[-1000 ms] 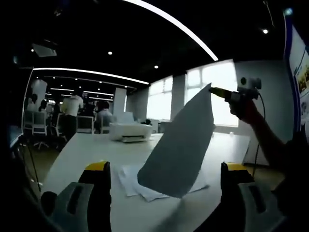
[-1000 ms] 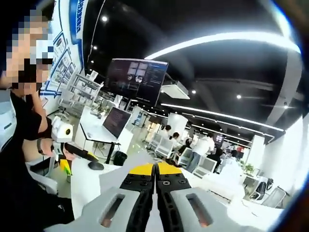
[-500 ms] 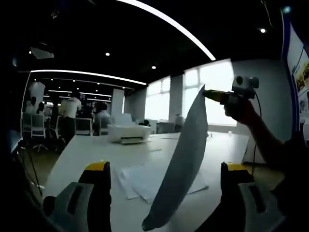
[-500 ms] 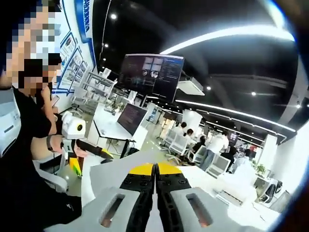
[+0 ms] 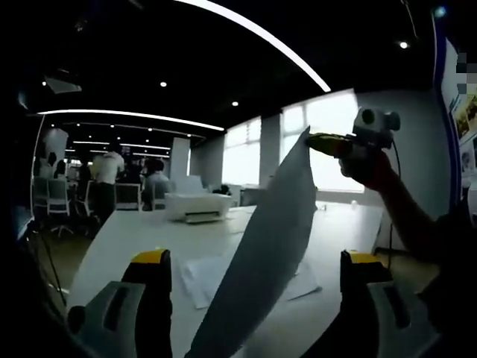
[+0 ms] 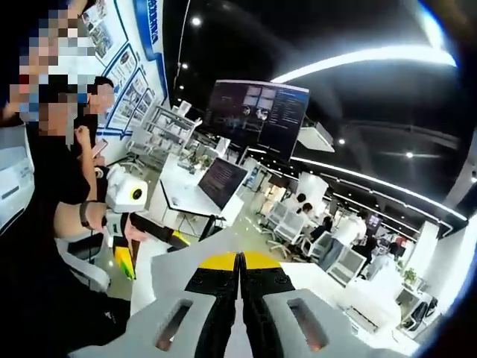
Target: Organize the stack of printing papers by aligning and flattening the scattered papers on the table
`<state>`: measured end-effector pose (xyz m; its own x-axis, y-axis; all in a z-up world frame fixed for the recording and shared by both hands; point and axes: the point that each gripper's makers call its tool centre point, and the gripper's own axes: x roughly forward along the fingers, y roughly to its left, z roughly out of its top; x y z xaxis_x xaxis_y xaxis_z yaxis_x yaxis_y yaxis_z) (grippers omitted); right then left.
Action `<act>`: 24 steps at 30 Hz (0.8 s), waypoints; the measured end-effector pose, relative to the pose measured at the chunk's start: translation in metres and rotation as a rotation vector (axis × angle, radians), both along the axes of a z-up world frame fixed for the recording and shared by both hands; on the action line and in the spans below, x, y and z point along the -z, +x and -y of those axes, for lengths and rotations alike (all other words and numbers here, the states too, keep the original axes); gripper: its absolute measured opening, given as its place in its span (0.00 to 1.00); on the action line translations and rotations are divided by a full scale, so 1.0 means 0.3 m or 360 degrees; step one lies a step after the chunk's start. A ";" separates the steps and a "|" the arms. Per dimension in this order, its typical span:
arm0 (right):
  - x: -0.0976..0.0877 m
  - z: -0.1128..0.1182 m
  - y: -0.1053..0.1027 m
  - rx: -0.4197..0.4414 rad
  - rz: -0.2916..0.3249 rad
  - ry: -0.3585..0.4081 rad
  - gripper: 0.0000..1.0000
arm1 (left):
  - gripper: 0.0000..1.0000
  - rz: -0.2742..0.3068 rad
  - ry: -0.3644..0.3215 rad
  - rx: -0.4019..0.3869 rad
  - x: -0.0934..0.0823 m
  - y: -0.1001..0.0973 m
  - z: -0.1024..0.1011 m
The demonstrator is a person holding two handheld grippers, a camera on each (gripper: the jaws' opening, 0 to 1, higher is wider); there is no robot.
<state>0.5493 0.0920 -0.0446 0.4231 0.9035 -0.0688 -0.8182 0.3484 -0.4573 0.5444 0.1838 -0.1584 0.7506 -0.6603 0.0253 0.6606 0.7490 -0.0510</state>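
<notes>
One sheet (image 5: pixel 264 253) hangs in the air above the table (image 5: pixel 127 239), pinched at its top corner by my right tongs (image 6: pixel 240 262), whose jaws are pressed together. My left tongs (image 5: pixel 253 261) are spread wide and hold nothing. The loose papers (image 5: pixel 205 274) on the table are not aligned yet, so I judge most work remains. A printer (image 5: pixel 197 205) stands farther away, people beyond it.
</notes>
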 end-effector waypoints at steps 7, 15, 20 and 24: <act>-0.009 -0.045 -0.034 -0.0067 0.0030 -0.0006 0.00 | 0.90 0.0005 -0.0001 0.0036 0.012 0.008 0.014; 0.016 -0.096 -0.047 -0.0095 0.0085 -0.0079 0.00 | 0.81 -0.0034 -0.0010 0.0060 0.044 0.021 0.015; 0.023 -0.113 -0.046 -0.0107 0.0083 -0.0079 0.00 | 0.73 -0.0041 -0.0022 0.0075 0.046 0.020 0.021; 0.020 -0.123 -0.047 -0.0108 0.0108 -0.0077 0.00 | 0.66 -0.0037 -0.0029 0.0093 0.044 0.019 0.028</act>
